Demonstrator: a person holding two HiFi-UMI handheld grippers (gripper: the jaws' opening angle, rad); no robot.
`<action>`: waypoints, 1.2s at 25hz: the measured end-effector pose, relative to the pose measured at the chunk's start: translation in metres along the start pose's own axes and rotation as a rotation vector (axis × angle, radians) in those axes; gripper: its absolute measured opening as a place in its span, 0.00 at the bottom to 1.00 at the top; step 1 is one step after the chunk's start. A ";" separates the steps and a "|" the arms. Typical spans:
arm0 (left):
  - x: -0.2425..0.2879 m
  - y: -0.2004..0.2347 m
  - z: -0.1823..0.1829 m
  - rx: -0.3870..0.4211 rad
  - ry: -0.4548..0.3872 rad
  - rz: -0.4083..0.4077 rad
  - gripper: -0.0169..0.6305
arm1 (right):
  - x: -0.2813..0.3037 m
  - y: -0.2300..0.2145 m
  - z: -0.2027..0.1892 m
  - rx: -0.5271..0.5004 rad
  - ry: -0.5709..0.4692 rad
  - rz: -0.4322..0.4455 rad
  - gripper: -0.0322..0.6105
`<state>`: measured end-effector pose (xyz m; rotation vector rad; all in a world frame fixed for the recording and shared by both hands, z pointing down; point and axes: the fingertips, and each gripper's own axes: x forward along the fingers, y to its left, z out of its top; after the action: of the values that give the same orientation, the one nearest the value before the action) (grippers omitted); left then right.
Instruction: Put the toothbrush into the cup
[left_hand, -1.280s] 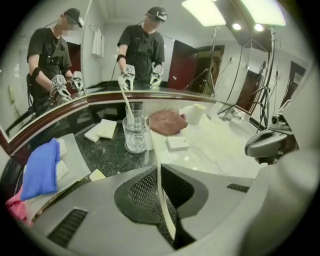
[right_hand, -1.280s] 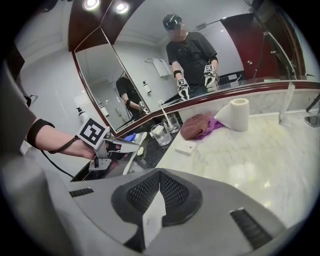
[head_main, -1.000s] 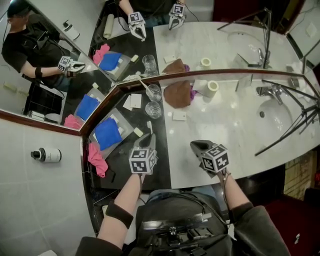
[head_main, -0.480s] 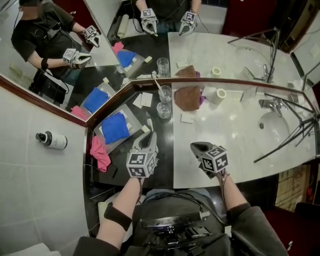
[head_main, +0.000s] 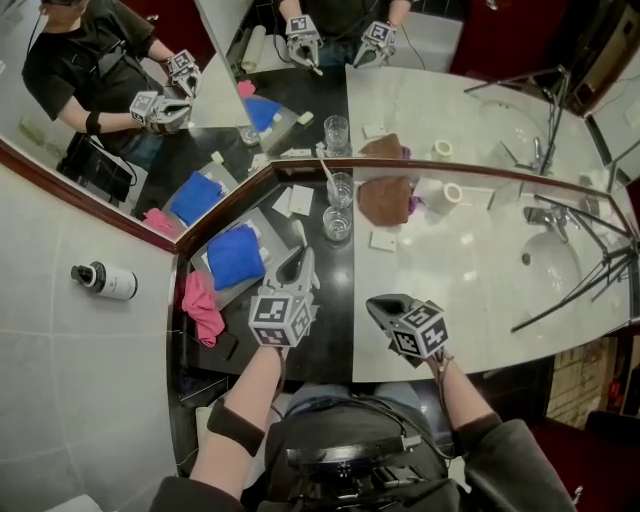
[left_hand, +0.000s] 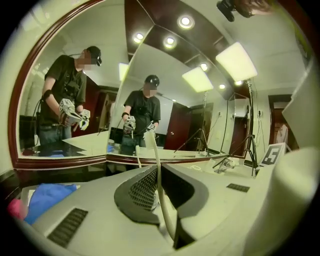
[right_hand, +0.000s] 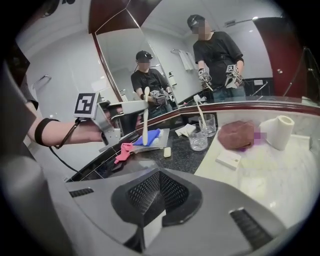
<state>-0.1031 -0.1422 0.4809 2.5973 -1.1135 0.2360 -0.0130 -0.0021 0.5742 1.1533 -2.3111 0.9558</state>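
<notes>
My left gripper (head_main: 298, 264) is shut on a white toothbrush (head_main: 301, 238), lifted over the dark counter. In the left gripper view the toothbrush (left_hand: 159, 190) runs up between the jaws of the left gripper (left_hand: 159, 172). The right gripper view shows the toothbrush (right_hand: 144, 117) upright in the left gripper (right_hand: 131, 109). Two glass cups stand ahead: the near cup (head_main: 337, 223) is empty, the far cup (head_main: 341, 188) holds another toothbrush. They show again as the near cup (right_hand: 198, 141) and far cup (right_hand: 207, 124). My right gripper (head_main: 381, 306) hovers shut and empty at the counter's front; its jaws (right_hand: 159, 175) are closed.
A blue cloth (head_main: 233, 257) lies on a tray left of the cups, a pink cloth (head_main: 201, 306) beside it. A brown cloth (head_main: 383, 200), a paper roll (head_main: 451, 195) and a small white box (head_main: 383, 241) lie on the pale counter. The sink (head_main: 550, 262) and tripod legs are right; mirrors back the counter.
The left gripper has risen with the toothbrush, now standing more upright. The right gripper has shifted a little to the left, still shut.
</notes>
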 end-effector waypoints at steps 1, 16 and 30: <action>0.006 0.003 0.005 0.002 -0.013 -0.004 0.06 | 0.006 0.008 0.002 -0.012 0.003 0.020 0.08; 0.102 0.037 0.041 0.048 -0.167 -0.096 0.06 | 0.103 0.083 0.021 -0.180 0.039 0.330 0.08; 0.162 0.038 0.021 0.067 -0.230 -0.163 0.06 | 0.148 0.057 0.017 -0.163 0.032 0.386 0.08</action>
<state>-0.0188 -0.2839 0.5126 2.8122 -0.9718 -0.0646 -0.1471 -0.0707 0.6276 0.6343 -2.5828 0.8803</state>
